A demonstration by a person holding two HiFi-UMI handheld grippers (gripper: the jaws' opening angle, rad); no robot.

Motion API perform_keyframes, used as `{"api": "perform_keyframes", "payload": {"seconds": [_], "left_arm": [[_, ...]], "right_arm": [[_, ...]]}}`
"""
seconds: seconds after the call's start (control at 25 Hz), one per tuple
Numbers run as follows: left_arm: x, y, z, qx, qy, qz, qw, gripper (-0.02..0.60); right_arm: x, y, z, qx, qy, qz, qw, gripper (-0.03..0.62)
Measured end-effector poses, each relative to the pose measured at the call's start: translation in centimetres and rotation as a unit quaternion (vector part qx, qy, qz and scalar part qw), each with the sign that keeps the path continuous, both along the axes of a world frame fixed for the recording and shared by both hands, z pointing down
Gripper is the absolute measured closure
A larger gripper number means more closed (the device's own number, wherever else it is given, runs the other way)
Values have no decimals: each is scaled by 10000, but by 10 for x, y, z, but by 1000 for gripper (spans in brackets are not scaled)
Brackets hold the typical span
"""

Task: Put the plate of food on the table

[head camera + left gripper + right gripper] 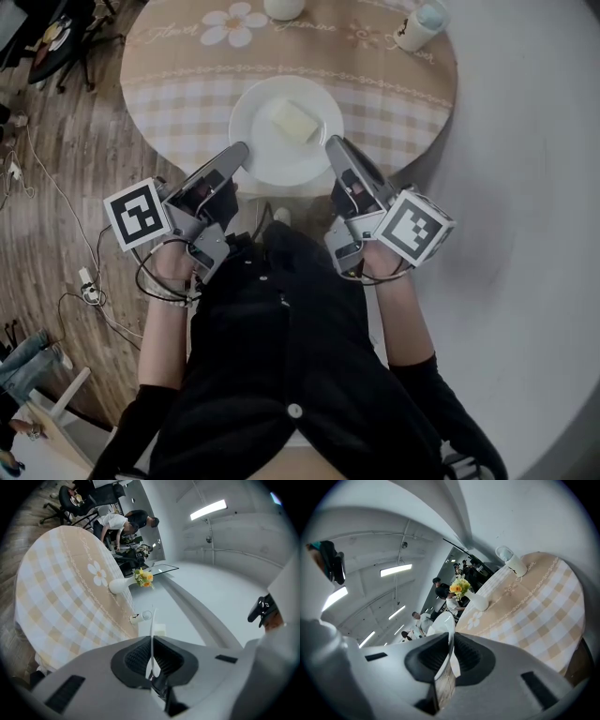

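A white plate (267, 150) carrying a pale yellow block of food (295, 121) hangs over the near edge of the round table (187, 84) with its checked beige cloth. My left gripper (242, 150) is shut on the plate's left rim, and my right gripper (331, 143) is shut on its right rim. In the left gripper view the plate's rim (152, 641) runs edge-on between the dark pads. In the right gripper view the plate's rim (451, 641) likewise sits pinched between the pads, with the table (534, 616) beyond.
A white vase (283, 7) with yellow flowers (143, 577) stands at the table's far side, and a white cup (417, 26) at its far right. Cables (56, 197) lie on the wooden floor to the left. People (126, 522) and desks fill the room behind.
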State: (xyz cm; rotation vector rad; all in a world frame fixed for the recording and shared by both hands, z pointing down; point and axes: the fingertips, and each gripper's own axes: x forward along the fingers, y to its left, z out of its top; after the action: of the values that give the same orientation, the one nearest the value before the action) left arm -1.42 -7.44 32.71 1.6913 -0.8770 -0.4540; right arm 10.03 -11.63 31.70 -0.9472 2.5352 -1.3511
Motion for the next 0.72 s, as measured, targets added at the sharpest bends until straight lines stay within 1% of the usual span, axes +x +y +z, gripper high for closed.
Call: {"api": "perform_keyframes", "payload": {"seconds": [0.36, 0.52, 0.72], "left_arm": [[9, -7, -4, -54, 1, -7, 10000, 574], [13, -9, -7, -21, -26, 57, 10000, 574], [11, -17, -11, -35, 39, 156, 9999, 574]], "right_arm": [[11, -7, 0, -107, -105, 58, 9999, 577], [15, -8, -3, -103, -119, 114, 9998, 577], [12, -14, -9, -88, -67, 215, 9997, 577]]}}
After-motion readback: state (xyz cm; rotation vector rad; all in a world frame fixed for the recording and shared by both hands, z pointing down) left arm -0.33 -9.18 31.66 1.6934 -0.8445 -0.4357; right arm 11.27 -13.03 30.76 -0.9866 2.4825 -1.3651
